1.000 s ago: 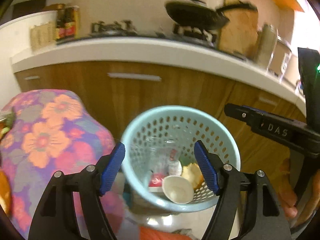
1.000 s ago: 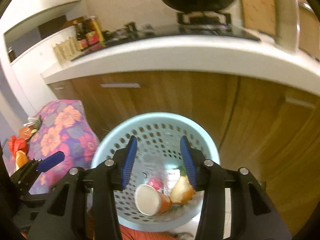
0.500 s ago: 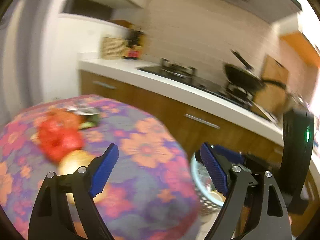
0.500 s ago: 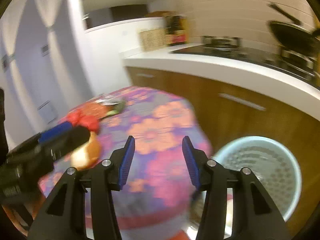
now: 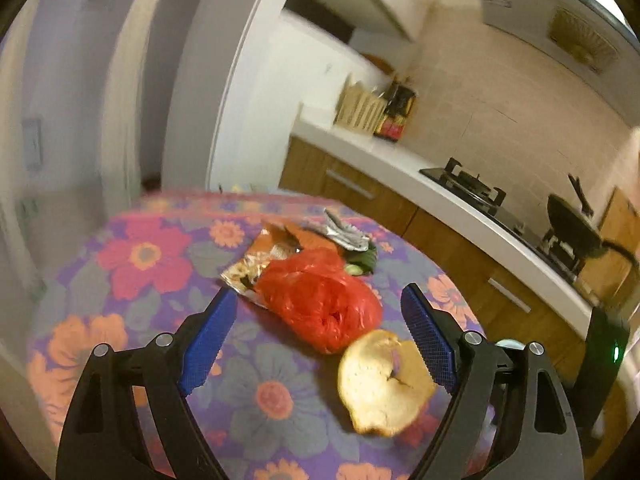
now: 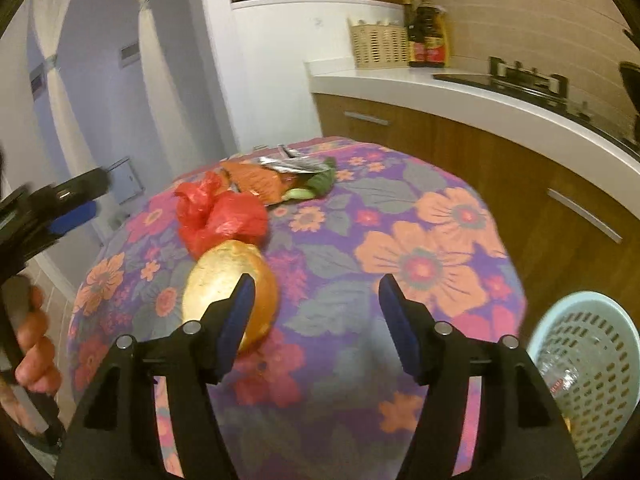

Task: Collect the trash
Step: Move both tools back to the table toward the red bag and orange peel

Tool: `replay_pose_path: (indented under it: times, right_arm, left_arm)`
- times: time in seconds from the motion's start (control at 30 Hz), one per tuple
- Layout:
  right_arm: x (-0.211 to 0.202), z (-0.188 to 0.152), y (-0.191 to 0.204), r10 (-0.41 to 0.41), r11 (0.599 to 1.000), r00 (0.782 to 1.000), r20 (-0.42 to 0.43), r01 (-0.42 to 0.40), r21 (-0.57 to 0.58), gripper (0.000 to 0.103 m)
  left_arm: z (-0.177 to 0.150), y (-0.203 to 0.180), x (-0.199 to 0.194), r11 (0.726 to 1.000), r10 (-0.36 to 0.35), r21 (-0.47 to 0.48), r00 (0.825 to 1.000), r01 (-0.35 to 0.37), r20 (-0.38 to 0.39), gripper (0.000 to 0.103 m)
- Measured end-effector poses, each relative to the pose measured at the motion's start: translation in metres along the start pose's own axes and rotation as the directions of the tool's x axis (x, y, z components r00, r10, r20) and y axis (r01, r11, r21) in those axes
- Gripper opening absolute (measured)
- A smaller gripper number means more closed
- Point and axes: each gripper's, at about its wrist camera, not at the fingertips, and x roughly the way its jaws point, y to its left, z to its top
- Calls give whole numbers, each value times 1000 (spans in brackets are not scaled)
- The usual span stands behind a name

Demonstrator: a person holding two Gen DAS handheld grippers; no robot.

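On the floral table (image 5: 132,264): one red bag (image 5: 320,300), one peel (image 5: 384,380), perhaps two wrappers (image 5: 280,248); both grippers' fingers released.

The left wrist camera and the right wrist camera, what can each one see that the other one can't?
Only the left wrist view shows the black pan on the stove, and the fruit peel's pale hollow inside. Only the right wrist view shows the blue basket beside the table, white tied curtains, and a hand holding the left gripper. Both show the red plastic bag, foil wrappers and flowered tablecloth. Both grippers, including the right gripper, are open and empty.
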Motion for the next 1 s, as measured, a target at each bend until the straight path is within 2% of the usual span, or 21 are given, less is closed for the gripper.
replay_pose_path:
  times: [0.07,0.33,0.4,0.7,0.77,0.83,0.9,0.97,1.0]
  right_arm:
    - [9,1,5,5,1000,1000,-9,-5,-5,61]
    - [37,4,19,17,999,998,-67,-19,-36,65]
    - [40,3,21,7,999,996,-84,-11,-46,69]
    - [69,-2,36,-36,992,977,-209,9,-125,70]
    - [73,-3,37,-40,991,974,-223,10,-133,66]
    - [76,-6,39,-34,990,970,-241,0,-141,53]
    - [75,-6,40,-21,989,970,-240,-15,-145,47]
    - [73,-8,43,-9,988,971,-237,-28,-155,35]
    - [73,-8,44,-13,987,972,-234,-26,-162,33]
  left_arm:
    - [6,10,22,998,-16,-54,999,14,-40,82]
    - [7,12,83,997,1,-73,995,-8,-96,82]
    - [5,15,97,995,-10,-96,994,-1,-113,82]
    - [-8,22,116,992,-58,-115,987,42,-148,80]
    - [-9,22,115,993,-56,-113,989,40,-139,80]
    - [-11,22,116,992,-68,-115,988,52,-142,77]
    - [-12,23,115,991,-76,-118,987,59,-141,76]
    - [-14,22,113,992,-65,-116,989,50,-129,76]
    - [-13,22,112,992,-65,-114,990,51,-128,75]
